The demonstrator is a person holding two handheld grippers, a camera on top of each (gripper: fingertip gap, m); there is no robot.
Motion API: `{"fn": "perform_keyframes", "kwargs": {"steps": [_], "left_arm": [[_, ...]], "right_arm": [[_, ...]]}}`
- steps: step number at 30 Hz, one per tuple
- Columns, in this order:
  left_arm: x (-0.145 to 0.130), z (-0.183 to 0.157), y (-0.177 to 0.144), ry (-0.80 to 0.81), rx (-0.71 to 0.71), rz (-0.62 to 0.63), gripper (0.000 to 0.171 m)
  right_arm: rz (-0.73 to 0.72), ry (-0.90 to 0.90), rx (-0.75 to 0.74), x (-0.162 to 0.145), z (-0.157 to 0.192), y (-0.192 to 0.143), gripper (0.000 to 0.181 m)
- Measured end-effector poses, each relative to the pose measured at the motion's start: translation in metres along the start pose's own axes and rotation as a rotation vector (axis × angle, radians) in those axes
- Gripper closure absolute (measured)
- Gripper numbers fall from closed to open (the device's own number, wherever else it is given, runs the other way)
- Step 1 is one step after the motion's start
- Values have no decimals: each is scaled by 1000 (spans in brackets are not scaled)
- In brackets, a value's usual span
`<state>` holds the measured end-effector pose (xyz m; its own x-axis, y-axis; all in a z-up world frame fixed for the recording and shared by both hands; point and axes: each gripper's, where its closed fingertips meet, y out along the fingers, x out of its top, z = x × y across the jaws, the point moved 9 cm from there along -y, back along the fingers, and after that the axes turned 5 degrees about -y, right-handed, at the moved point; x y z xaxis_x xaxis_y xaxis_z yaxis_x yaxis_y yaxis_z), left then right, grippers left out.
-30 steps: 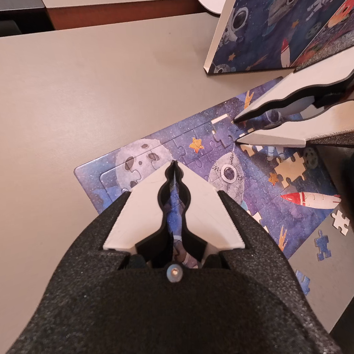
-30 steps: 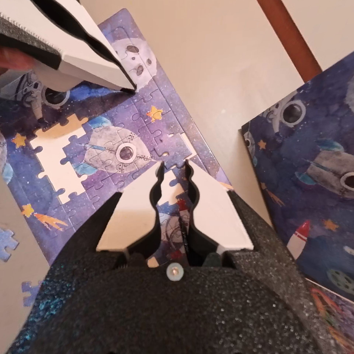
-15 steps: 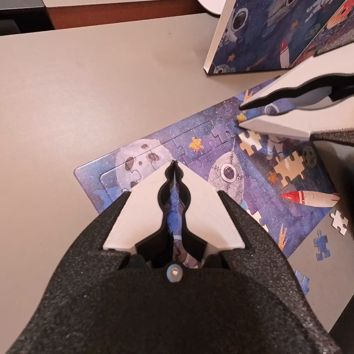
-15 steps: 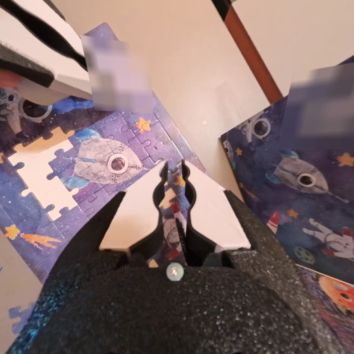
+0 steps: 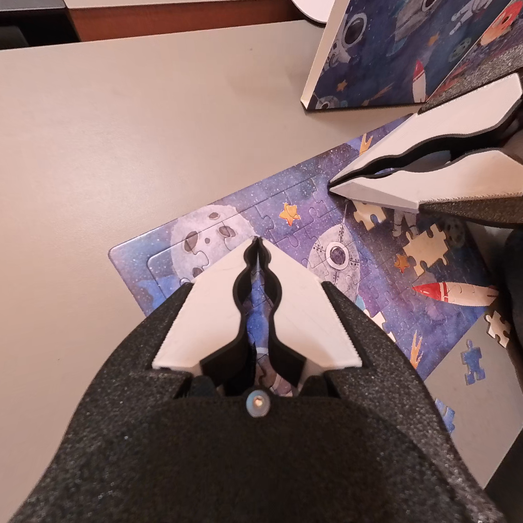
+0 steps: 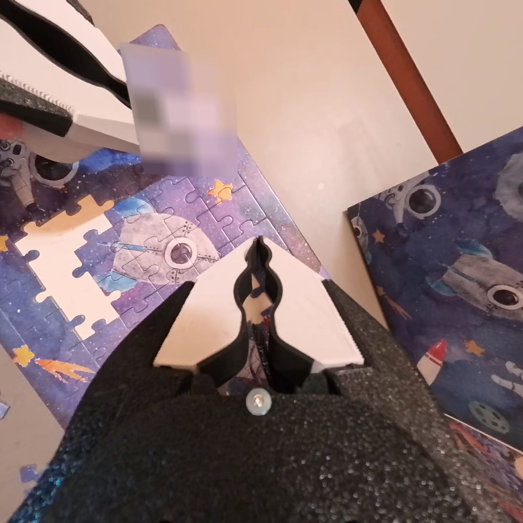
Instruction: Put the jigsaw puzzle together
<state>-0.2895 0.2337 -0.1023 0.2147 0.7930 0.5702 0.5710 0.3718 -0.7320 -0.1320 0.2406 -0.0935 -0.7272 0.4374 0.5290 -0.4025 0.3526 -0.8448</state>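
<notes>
Jigsaw puzzle (image 5: 334,240) w/ space art is lying flat on the beige table (image 5: 141,127), mostly filled; bare tray patches are showing near the grey spaceship (image 6: 167,252) & by the red rocket (image 5: 452,293). Left claw (image 5: 257,240) is hovering over the moon corner, tips clenched, nothing seen pinched betw. them. Right claw (image 6: 258,240) is also clenched tip-to-tip, its tips sitting at the puzzle's top edge area just beside the star (image 5: 289,212); can't tell if touching. Loose pieces (image 5: 471,365) are lying on the table near the puzzle's lower edge. Picture box (image 6: 441,283) is leaning beside the puzzle, apart from it.
</notes>
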Motion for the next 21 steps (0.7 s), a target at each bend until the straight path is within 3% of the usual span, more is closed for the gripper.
{"fn": "perform_keyframes", "kwargs": {"steps": [5, 9, 16, 21], "left_arm": [[0, 0, 0, 0, -1, -1, 171], [0, 0, 0, -3, -4, 0, 171], [0, 0, 0, -2, -3, -2, 171], [0, 0, -1, 0, -3, -2, 171]], "right_arm": [[-56, 72, -2, 3, -9, -13, 181], [34, 44, -16, -11, -6, -6, 181], [82, -13, -54, -4, -4, -7, 181], [-12, -9, -62, 12, 0, -5, 181]]}}
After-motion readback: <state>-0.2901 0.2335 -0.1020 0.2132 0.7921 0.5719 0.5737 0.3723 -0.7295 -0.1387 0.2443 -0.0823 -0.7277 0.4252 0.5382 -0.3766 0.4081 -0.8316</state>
